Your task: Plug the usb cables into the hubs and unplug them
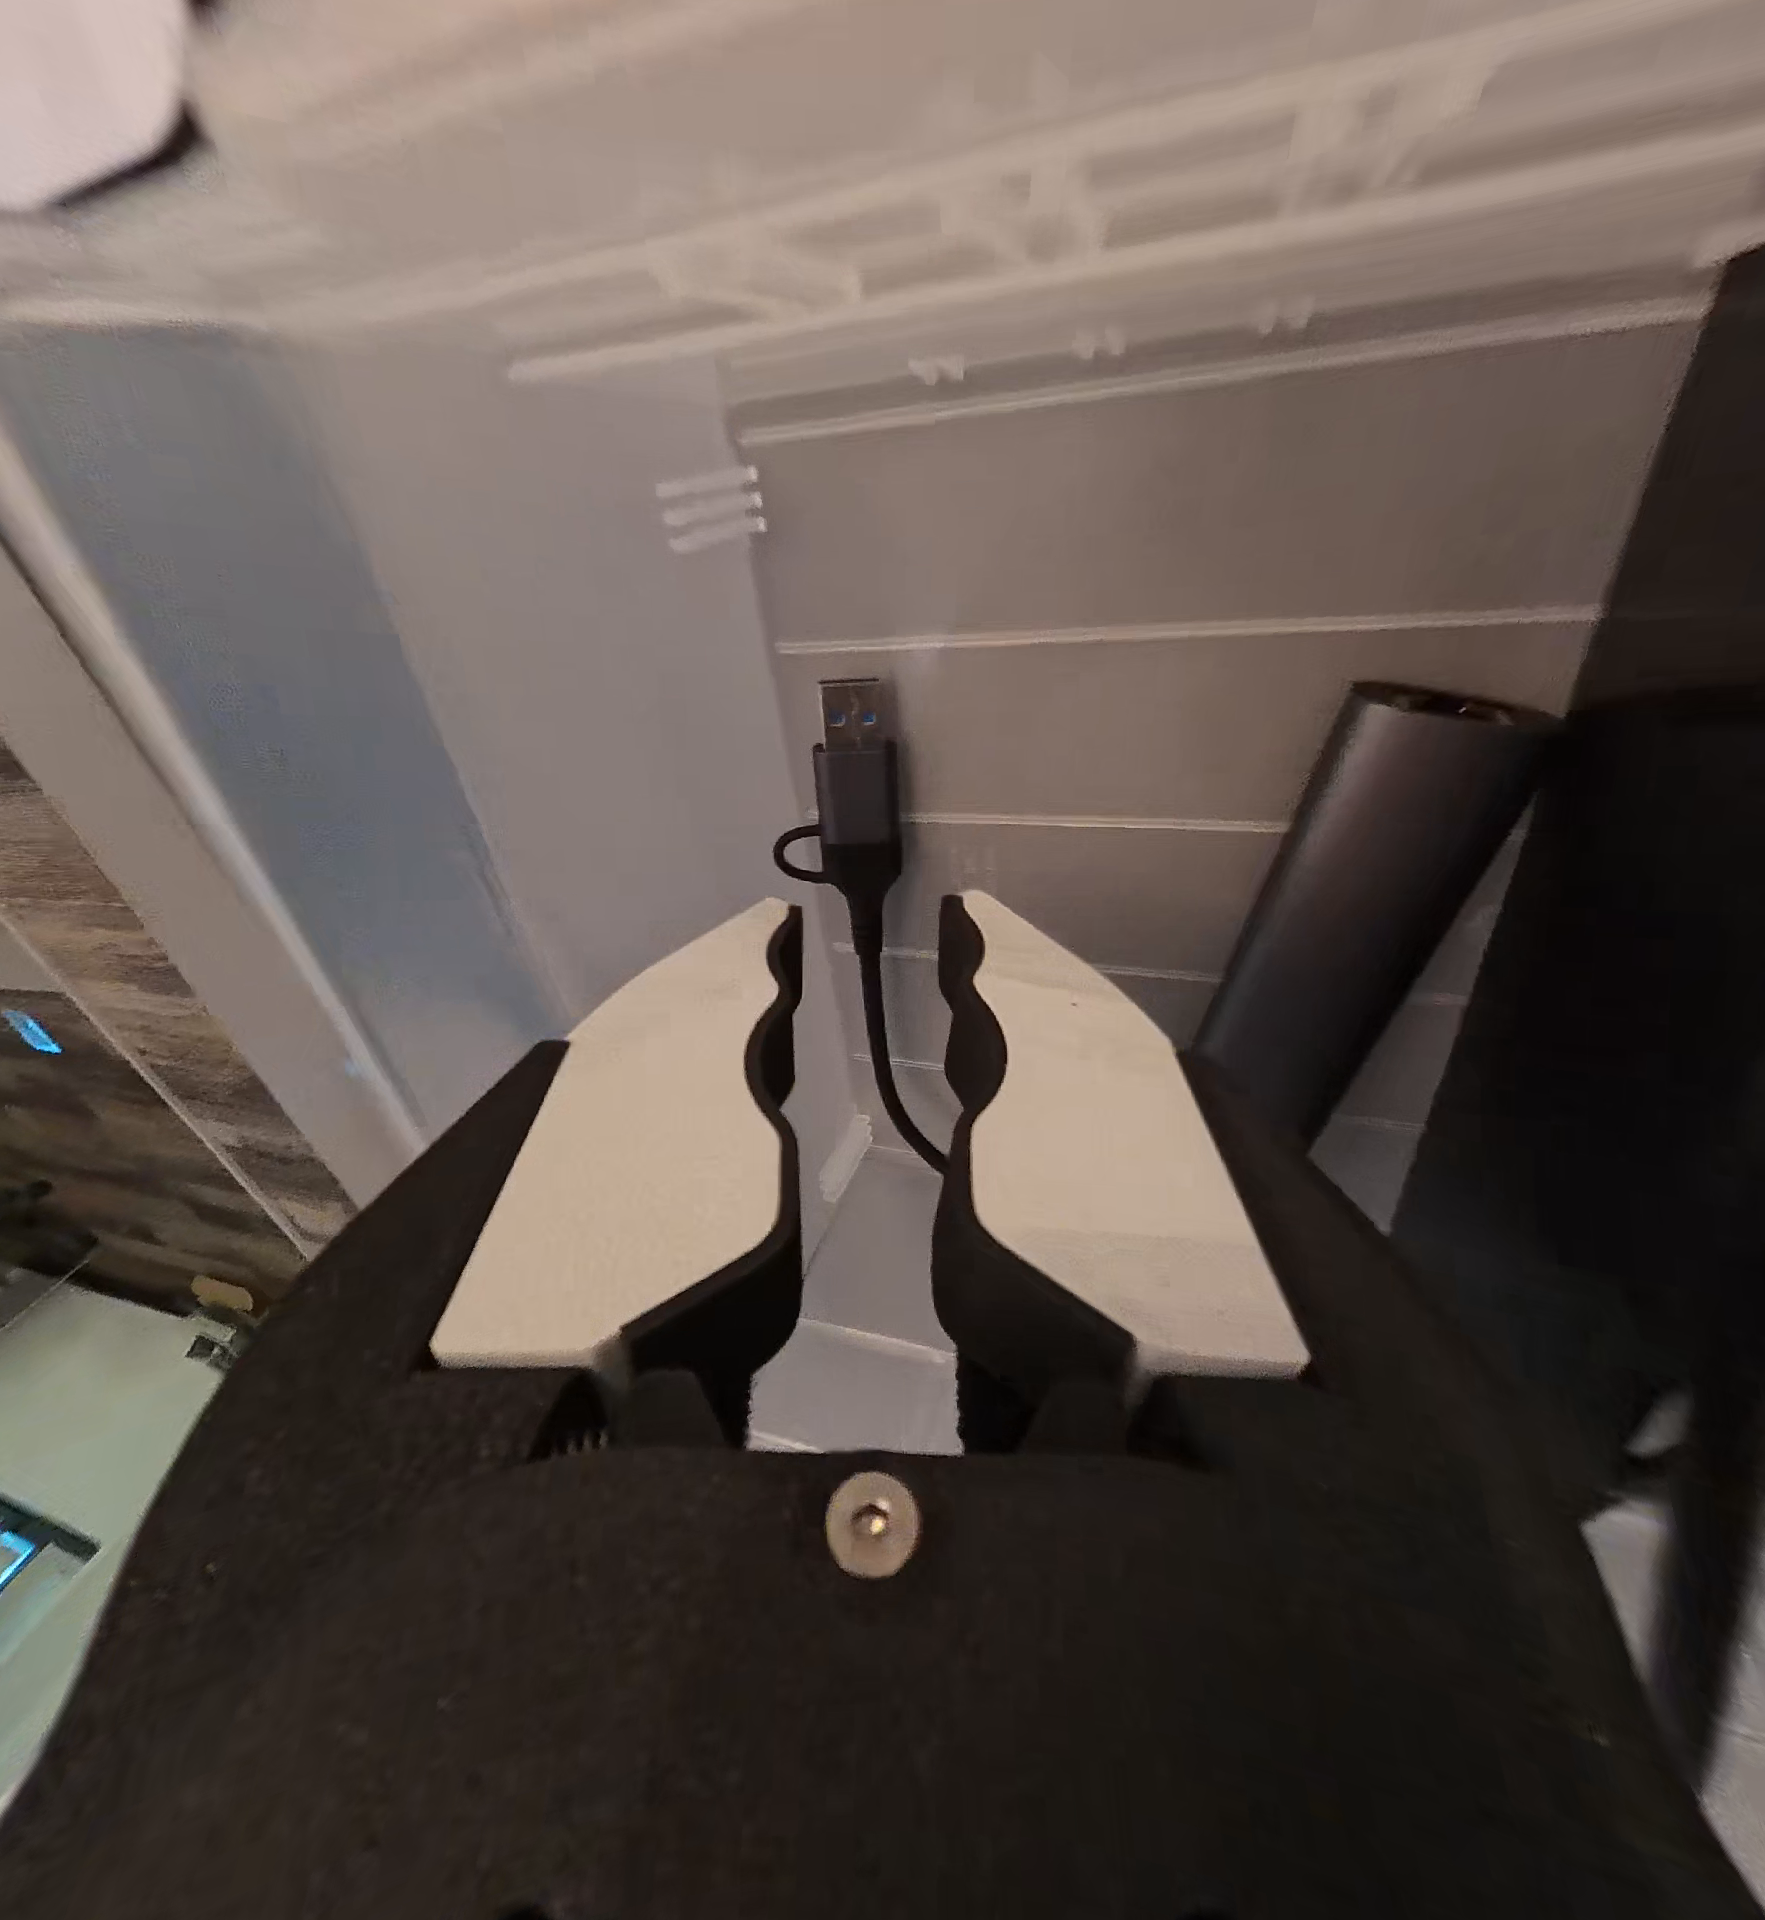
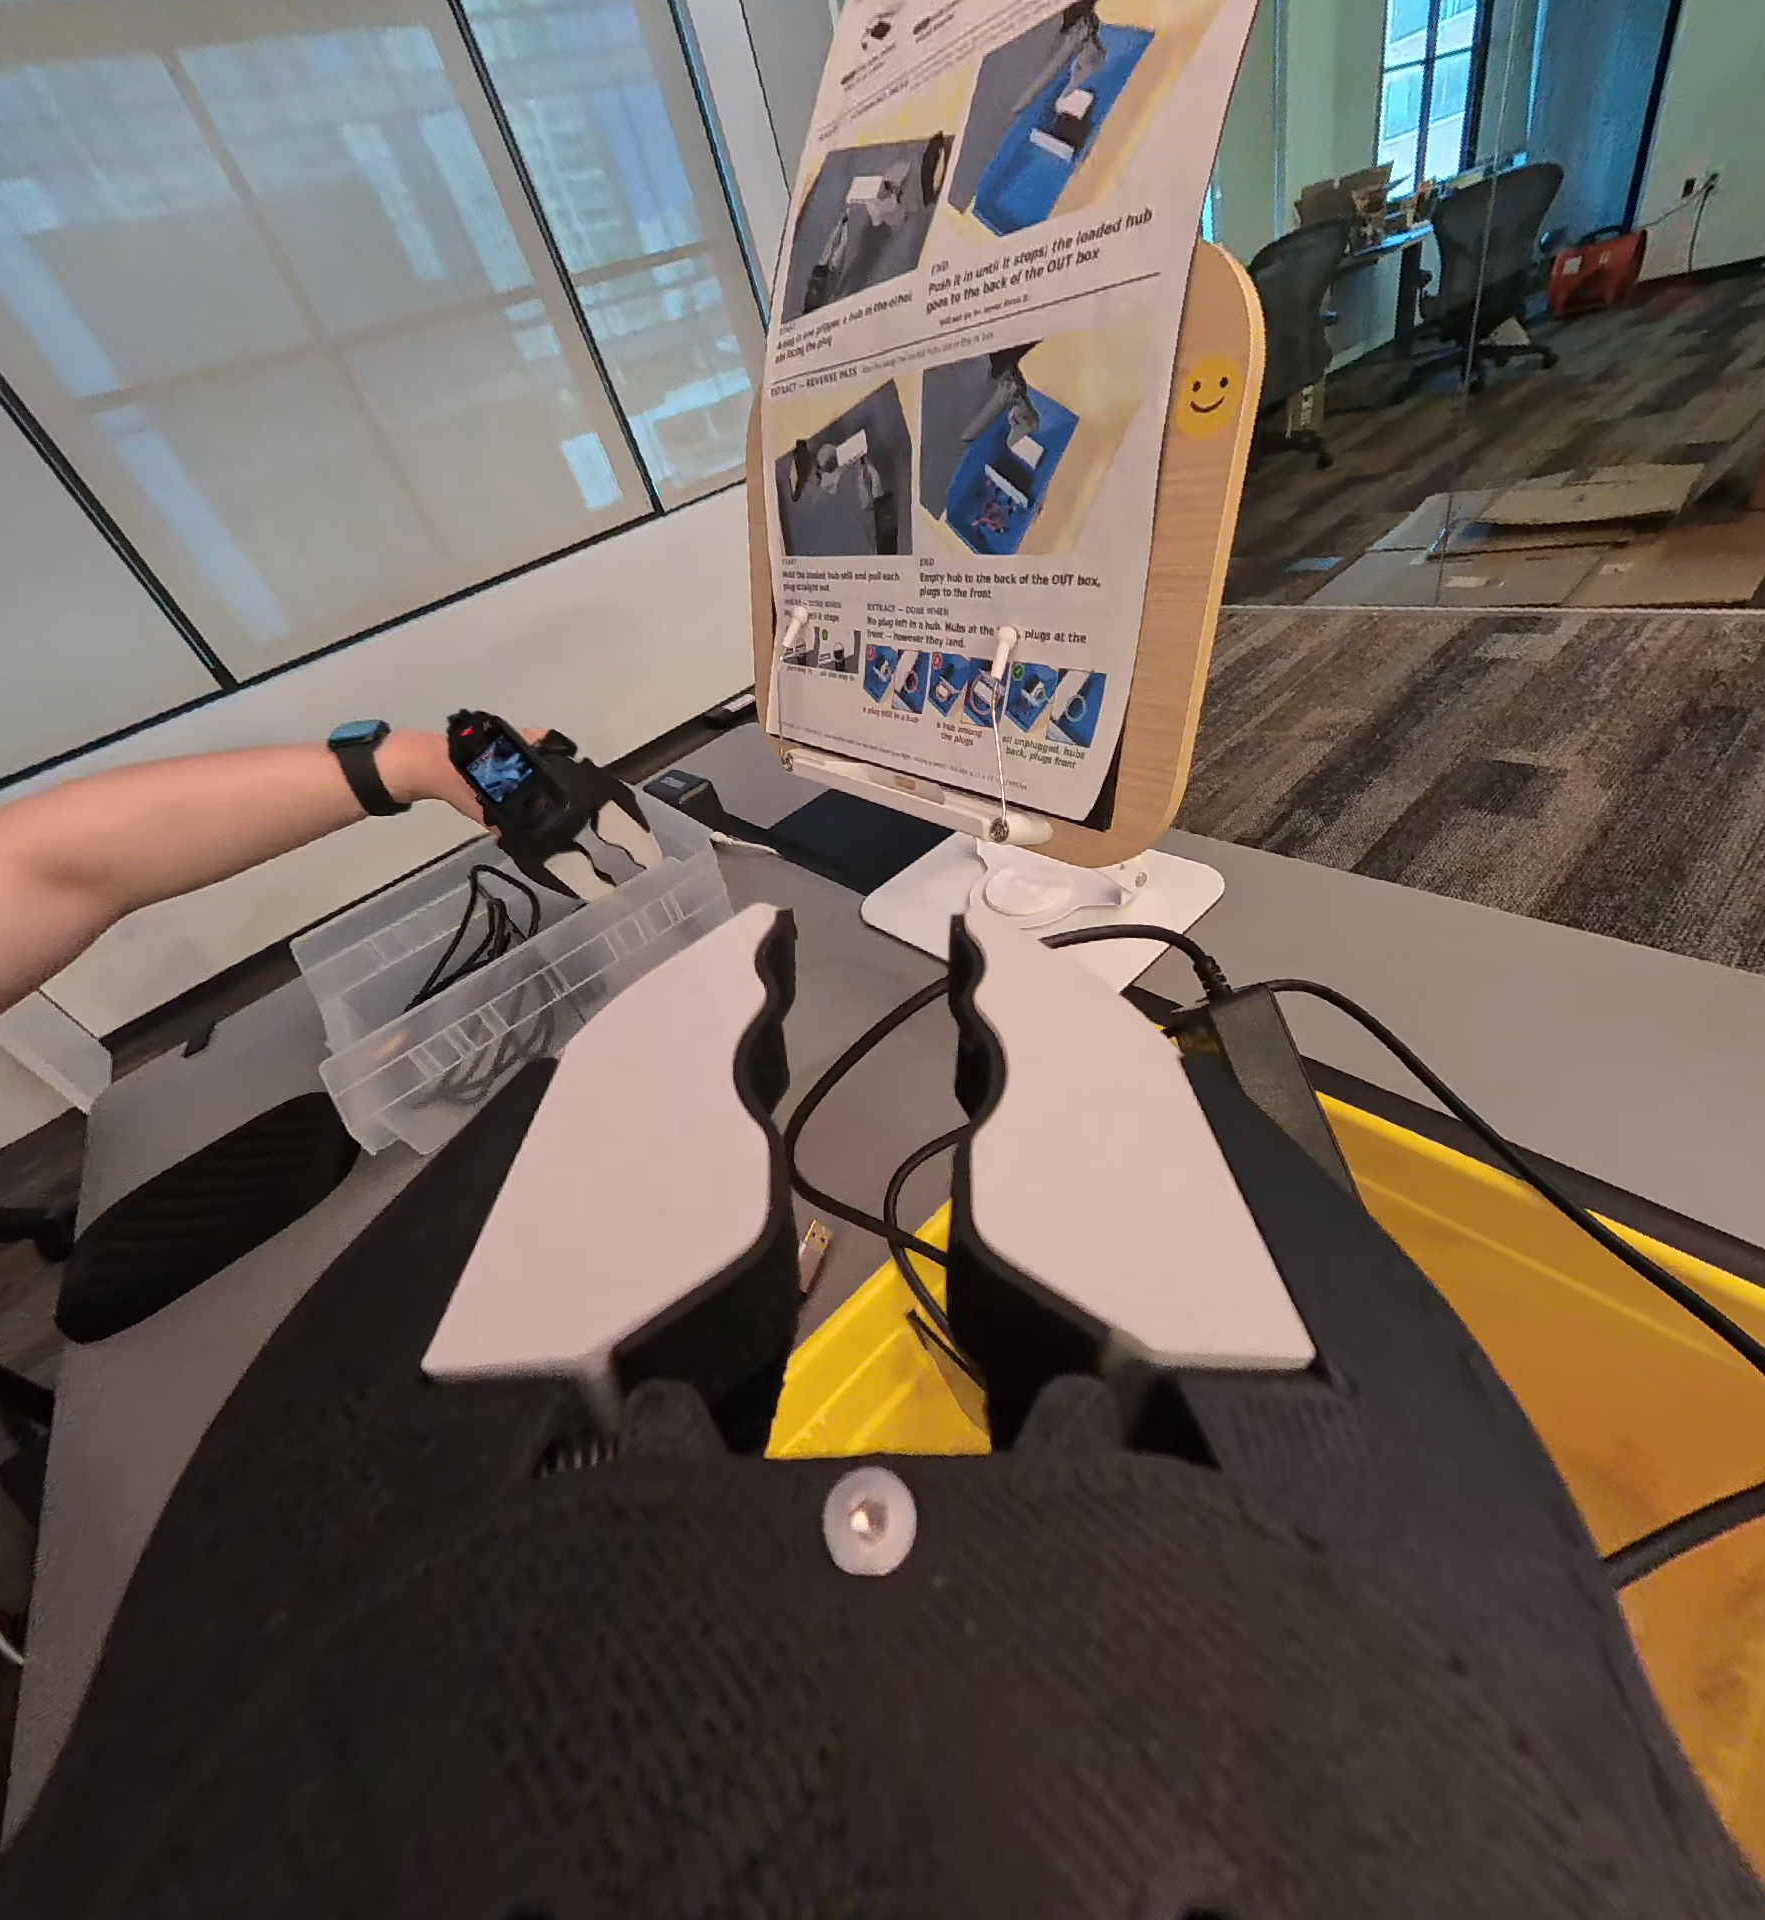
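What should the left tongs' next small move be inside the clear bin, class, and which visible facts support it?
Probably ease the left tongs forward a little and close on the grey USB plug. They are open and empty, the plug lies just beyond their tips in the clear bin, and only its black cable runs between the fingers. The hub lies beside it.

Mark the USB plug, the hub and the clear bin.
USB plug (image 1: 855, 769): left wrist view, on its grey housing.
hub (image 1: 1366, 883): left wrist view, on its dark grey side face.
clear bin (image 2: 504, 997): right wrist view, on its near wall.
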`<state>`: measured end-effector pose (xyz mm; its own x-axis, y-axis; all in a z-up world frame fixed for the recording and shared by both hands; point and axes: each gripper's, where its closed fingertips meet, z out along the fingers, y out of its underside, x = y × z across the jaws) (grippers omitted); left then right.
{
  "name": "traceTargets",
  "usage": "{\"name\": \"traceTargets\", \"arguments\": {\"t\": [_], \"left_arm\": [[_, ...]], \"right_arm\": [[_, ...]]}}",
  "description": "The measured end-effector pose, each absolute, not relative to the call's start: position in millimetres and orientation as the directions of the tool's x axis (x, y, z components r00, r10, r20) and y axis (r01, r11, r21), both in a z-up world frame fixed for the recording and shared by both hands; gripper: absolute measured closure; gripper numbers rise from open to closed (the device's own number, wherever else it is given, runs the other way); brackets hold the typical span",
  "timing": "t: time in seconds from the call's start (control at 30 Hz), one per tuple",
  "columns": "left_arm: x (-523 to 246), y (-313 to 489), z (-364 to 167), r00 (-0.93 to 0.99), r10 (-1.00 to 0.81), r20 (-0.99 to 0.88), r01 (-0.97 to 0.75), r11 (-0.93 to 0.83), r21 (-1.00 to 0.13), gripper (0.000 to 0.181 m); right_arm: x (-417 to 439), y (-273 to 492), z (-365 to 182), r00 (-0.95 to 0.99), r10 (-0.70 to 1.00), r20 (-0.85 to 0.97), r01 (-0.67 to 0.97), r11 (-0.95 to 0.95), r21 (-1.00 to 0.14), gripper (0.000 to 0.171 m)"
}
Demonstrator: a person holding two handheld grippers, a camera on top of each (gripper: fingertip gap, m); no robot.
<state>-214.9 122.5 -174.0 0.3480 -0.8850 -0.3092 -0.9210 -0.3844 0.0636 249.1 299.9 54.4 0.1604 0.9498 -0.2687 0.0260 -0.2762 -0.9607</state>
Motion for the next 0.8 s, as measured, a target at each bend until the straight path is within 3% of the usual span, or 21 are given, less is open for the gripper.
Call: {"name": "traceTargets", "arguments": {"t": [0.33,0.57,0.73,0.8], "left_arm": [[-243,114,-198,0.336,-0.904,-0.264,-0.907,-0.386,0.169,0.159],[-242,110,-202,0.391,-0.896,-0.211,-0.896,-0.423,0.136,0.177],[-237,103,-200,0.397,-0.901,-0.174,-0.893,-0.423,0.155,0.177],[-229,99,-195,0.402,-0.902,-0.160,-0.900,-0.421,0.115,0.177]], "right_arm": [[244,302,45,0.170,0.949,-0.265,0.068,-0.279,-0.958,0.142],[238,299,39,0.151,0.949,-0.278,0.101,-0.294,-0.950,0.142],[234,295,32,0.145,0.953,-0.266,0.149,-0.287,-0.946,0.142],[233,295,31,0.142,0.954,-0.265,0.154,-0.285,-0.946,0.142]]}}
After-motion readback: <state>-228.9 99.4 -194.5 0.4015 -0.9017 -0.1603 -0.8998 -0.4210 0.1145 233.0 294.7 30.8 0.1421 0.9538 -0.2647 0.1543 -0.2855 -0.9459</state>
